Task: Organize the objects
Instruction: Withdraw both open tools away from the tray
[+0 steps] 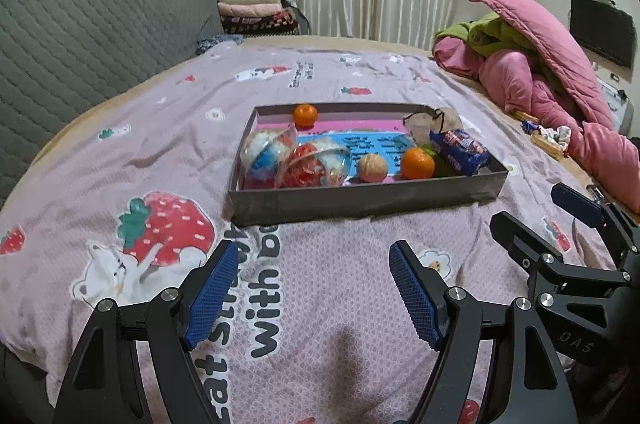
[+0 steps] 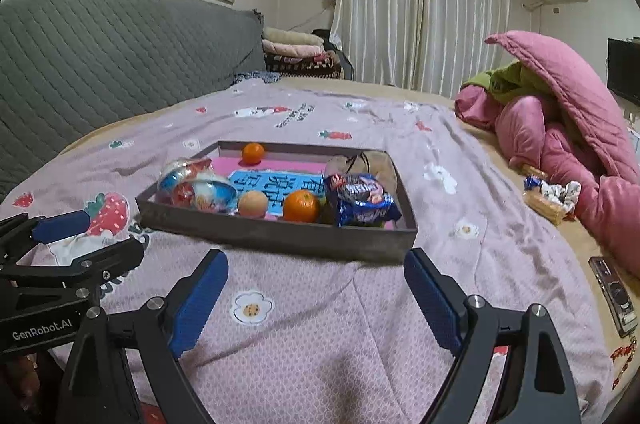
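A shallow grey box (image 1: 360, 197) (image 2: 276, 234) lies on the bed's pink strawberry sheet. Inside it are two clear snack cups (image 1: 296, 159) (image 2: 200, 185), a walnut (image 1: 372, 167) (image 2: 253, 203), two oranges (image 1: 417, 163) (image 2: 301, 205), the far one (image 1: 305, 115) (image 2: 253, 151) at the back wall, a blue cookie packet (image 1: 460, 148) (image 2: 362, 199) and a beige drawstring pouch (image 1: 430, 121) (image 2: 360, 161). My left gripper (image 1: 312, 292) hovers open over the sheet in front of the box, empty. My right gripper (image 2: 316, 298) is open and empty too, near the box's front right corner.
A pink and green quilt (image 2: 560, 127) is heaped at the right. Snack packets (image 2: 550, 195) lie beside it, and a phone (image 2: 614, 296) rests near the bed's right edge. A grey quilted headboard (image 1: 80, 47) stands on the left, folded blankets (image 1: 252, 9) behind.
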{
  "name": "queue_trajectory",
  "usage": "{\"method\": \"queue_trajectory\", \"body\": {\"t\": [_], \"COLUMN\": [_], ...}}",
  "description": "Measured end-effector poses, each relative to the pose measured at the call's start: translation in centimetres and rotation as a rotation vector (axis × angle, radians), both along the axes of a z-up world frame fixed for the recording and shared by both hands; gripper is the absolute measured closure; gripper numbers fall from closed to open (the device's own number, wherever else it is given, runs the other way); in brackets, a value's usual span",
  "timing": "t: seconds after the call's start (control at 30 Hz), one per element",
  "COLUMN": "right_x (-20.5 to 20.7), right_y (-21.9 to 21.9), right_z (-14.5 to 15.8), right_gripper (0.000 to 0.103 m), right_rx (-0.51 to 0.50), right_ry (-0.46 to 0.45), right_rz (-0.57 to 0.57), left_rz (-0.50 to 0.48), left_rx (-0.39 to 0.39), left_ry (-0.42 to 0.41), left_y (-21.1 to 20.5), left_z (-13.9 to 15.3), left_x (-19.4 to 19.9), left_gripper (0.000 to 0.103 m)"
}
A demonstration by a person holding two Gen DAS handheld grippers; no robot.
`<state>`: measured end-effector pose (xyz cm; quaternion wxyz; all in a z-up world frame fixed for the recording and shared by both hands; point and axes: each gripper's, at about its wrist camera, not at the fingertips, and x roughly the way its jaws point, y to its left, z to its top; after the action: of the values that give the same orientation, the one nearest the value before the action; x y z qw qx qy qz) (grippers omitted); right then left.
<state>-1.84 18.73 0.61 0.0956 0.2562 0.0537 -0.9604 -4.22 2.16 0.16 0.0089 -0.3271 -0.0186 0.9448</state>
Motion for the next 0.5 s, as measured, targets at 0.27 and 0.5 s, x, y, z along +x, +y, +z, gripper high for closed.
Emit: {"method": "queue_trajectory", "body": {"t": [0.27, 0.5], "right_x": [-0.7, -0.9], "right_y": [0.4, 0.5], "right_z": [-1.5, -2.0], "right_gripper": [0.014, 0.014], "right_rx": [-0.013, -0.010], "right_ry": [-0.045, -0.059], "right_rz": [-0.008, -0.012], "left_rz": [0.027, 0.006], "left_rx": [0.001, 0.013], "left_ry": [-0.028, -0.020], "left_y": [-0.4, -0.6], "left_z": [-1.2, -1.6], "left_x": [-0.6, -0.8], "left_gripper": [0.024, 0.024]}}
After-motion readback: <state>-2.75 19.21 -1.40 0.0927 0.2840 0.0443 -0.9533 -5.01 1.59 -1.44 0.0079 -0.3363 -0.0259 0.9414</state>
